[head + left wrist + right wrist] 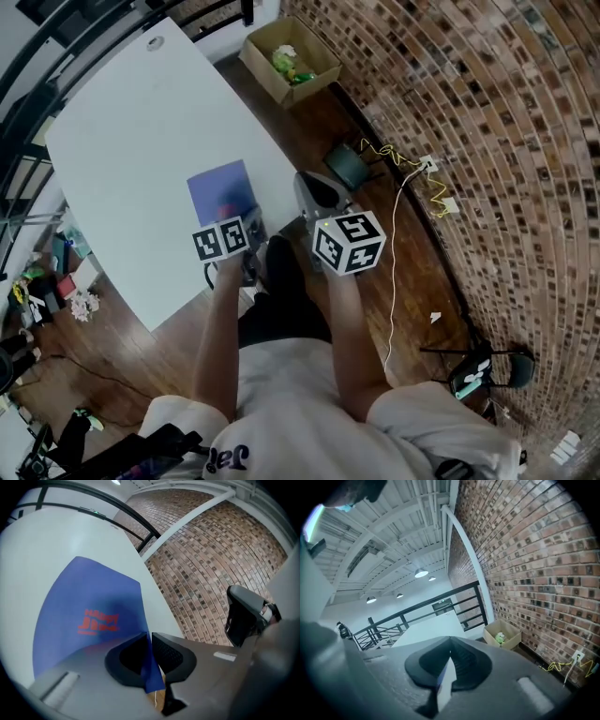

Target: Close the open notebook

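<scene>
— Where's the notebook (221, 190)?
— Flat on the white worktop (131, 141), near the person's edge, with its blue cover (89, 606) facing up. It looks closed, or all but.
— And the left tool (145, 639)?
— Its jaws are a narrow slit apart with the cover's near corner between them. I judge it loose rather than pinched.
— The right tool (450, 641)?
— Off to the side, apart from the notebook. Its jaws are together on a thin white slip (446, 688); I can't tell what that is.
— So which step is this?
— Letting go. The next move calls for widening the left jaws and backing straight out, so the corner isn't dragged up.
</scene>
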The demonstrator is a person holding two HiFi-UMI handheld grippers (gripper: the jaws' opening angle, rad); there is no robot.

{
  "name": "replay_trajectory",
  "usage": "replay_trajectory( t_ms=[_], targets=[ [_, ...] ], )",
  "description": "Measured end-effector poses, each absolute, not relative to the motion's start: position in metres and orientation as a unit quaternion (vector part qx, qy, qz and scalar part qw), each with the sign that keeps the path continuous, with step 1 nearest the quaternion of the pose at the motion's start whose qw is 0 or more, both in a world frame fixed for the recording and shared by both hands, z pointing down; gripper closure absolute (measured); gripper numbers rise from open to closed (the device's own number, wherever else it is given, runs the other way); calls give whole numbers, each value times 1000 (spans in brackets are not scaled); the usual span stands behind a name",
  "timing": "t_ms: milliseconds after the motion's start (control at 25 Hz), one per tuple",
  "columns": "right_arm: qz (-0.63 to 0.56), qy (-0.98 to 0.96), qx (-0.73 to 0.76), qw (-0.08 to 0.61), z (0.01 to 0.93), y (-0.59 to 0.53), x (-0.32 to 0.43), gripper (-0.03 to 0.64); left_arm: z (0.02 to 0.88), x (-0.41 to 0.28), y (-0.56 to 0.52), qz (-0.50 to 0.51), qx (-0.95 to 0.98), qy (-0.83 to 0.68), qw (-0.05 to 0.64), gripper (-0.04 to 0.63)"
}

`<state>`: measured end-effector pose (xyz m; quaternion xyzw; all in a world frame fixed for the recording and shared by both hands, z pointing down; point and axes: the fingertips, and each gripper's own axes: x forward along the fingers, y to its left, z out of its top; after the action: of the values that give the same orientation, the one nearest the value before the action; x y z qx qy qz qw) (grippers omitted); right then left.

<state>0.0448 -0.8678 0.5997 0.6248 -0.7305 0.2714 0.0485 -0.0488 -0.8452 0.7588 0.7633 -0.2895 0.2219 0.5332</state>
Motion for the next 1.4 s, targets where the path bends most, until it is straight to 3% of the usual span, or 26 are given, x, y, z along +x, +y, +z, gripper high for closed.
replay_trajectory(
  t_ms=[40,120,200,360,560,800,1000,1160,1400],
  targets=[
    [273,-733,622,45,597,-869,40,627,757,-48,-843,221,767,-281,533,537],
    [268,-743,612,37,584,-871,26,626,748,-49,-836,213,776,-258,535,434],
    [252,-758,601,33,563,-869,12,626,728,-53,-829,197,789,-246,528,416],
    [200,-786,584,25,511,-865,-12,626,672,-76,-829,129,821,-259,492,462],
    [155,-812,563,20,454,-841,-61,626,595,-131,-814,64,850,-295,432,583],
    [92,-860,502,23,405,-810,-124,626,484,-194,-816,-22,876,-378,298,583],
    [63,-879,472,6,378,-770,-138,627,410,-217,-776,-20,882,-447,150,583],
    [42,-886,462,7,367,-692,-114,626,384,-213,-701,-26,867,-488,99,581],
    [84,-850,519,31,398,-607,-3,626,386,-135,-611,-29,850,-518,95,581]
  ],
)
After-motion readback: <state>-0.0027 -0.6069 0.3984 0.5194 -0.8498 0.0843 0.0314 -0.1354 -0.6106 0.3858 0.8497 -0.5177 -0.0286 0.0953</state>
